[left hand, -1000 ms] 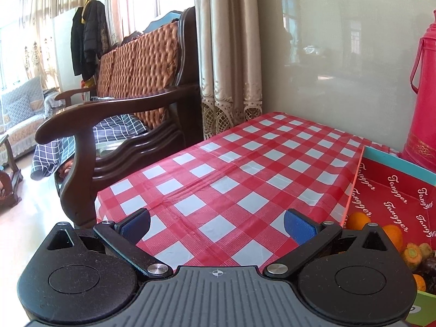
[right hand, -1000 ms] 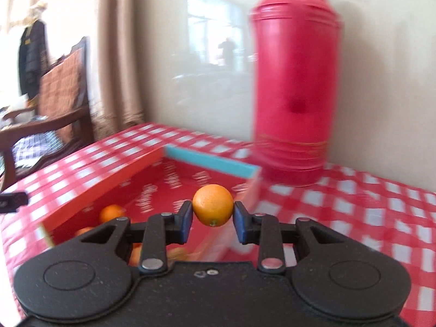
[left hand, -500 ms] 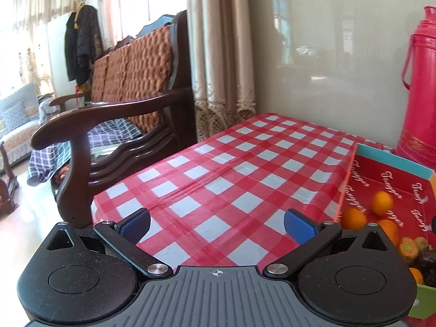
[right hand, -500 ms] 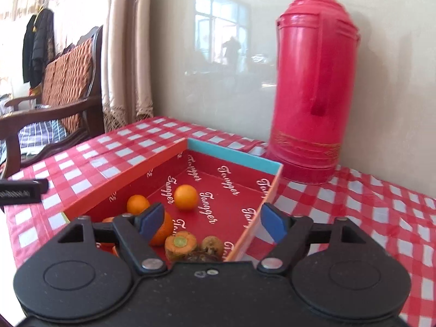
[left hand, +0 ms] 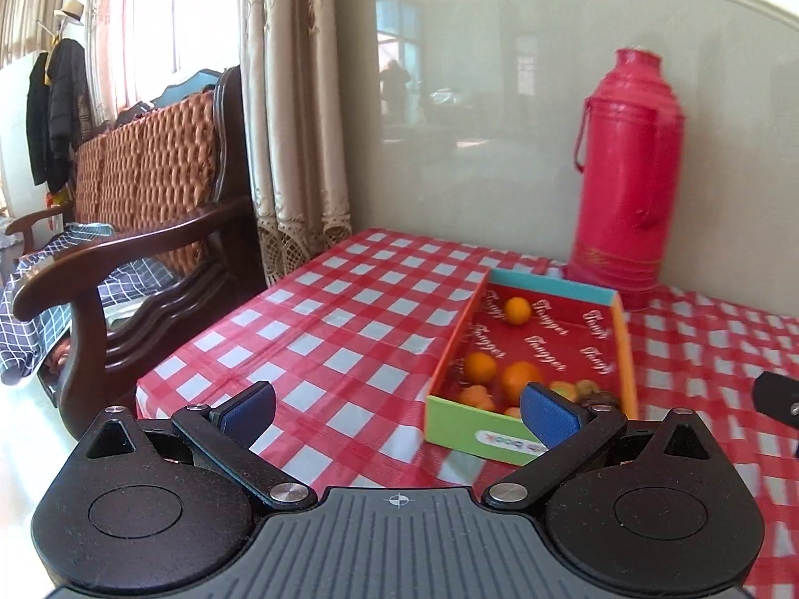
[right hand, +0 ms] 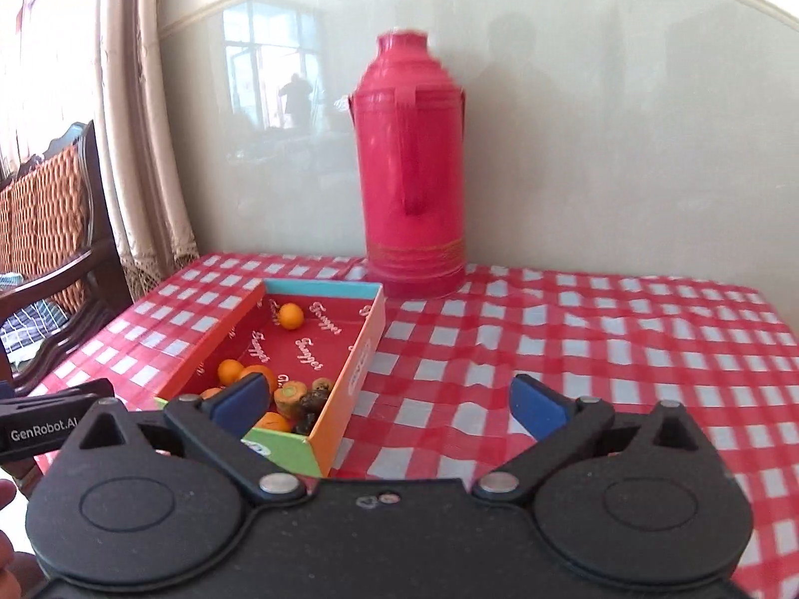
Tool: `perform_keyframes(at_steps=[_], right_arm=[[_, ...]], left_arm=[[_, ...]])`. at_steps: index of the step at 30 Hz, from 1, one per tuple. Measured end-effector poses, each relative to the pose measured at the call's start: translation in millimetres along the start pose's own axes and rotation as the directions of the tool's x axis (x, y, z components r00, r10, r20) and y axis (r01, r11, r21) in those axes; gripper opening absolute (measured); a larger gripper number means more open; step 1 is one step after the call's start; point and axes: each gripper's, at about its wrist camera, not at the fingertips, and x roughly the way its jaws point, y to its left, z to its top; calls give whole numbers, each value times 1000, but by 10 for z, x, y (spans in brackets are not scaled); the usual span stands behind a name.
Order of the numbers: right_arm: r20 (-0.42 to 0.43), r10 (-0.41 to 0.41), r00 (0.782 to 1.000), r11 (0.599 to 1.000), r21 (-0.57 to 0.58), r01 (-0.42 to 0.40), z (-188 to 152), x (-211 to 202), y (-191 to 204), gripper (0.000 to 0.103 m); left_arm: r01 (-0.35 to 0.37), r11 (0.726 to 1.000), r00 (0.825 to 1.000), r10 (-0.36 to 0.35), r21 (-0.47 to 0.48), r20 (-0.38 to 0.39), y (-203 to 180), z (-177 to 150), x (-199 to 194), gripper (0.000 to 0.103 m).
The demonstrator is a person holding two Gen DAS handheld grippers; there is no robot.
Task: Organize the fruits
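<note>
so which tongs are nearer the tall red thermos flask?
Right, by a small margin. The right tongs hang open almost straight in front of the tall red thermos flask; the left tongs, also open, sit further left, off the shallow red cardboard box's front-left corner.

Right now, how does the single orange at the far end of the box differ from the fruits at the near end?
The far orange lies alone on bare red lining; the near fruits crowd together. It is plain orange; they include darker pieces. Both lie inside the box.
</note>
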Motion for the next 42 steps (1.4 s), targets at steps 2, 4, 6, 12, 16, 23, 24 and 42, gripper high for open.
perform_keyframes(at_steps=[2,4,6,12,16,23,24,42], right_arm=[[11,-1,1000,1000,1,1,-6,-189,27,97],[31,-3,1000,1000,-1,3,-25,-354,51,97],[46,-9,999,1000,-1,9,-46,-484,73,97],[66,-6,998,1000,-20,7,-73,-666,115,97],[64,-7,998,1000,-16,8,-63,-654,116,97],[53,-5,999,1000,-20,6,-98,-621,159,97],[51,-3,999,1000,-23,4,-101,-618,173,97],[52,-1,999,1000,-19,2,-105,-587,188,97]], left_arm=[[16,1000,1000,-16,-6,14,44,21,-205,103],[12,1000,1000,-12,12,26,67,34,-375,103],[3,1000,999,-4,28,36,87,40,-511,103],[24,999,998,-26,35,59,90,67,-716,103],[21,999,997,-24,43,67,40,75,-745,103],[9,999,998,-12,43,67,26,45,-734,103],[9,999,998,-12,44,69,26,44,-729,103],[35,998,998,-37,50,48,-24,8,-638,103]])
